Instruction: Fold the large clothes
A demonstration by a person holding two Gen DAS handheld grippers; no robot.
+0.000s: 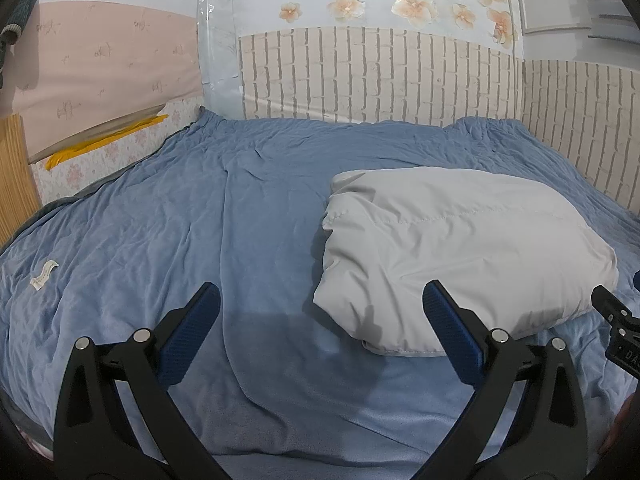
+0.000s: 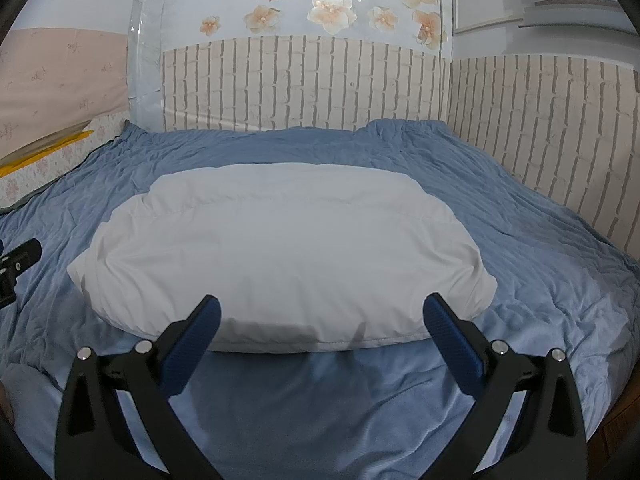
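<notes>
A wrinkled blue fleece blanket (image 1: 168,216) covers the bed, a pink patterned panel (image 1: 108,64) at its left edge. The left gripper (image 1: 320,304) hangs over the blanket, fingers wide, empty. A folded pale grey padded garment (image 2: 280,256) lies mid-bed before the right gripper (image 2: 320,312), fingers wide, empty. Brick-pattern wall panels (image 2: 304,84) stand behind, flower stickers (image 2: 332,8) above.

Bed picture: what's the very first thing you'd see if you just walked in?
A puffy white folded garment sits on the rumpled blue blanket, right in front of the open right gripper. Behind the bed, peach flower stickers dot the wall above brick-pattern panels. The open left gripper hovers beside the garment's left edge.
</notes>
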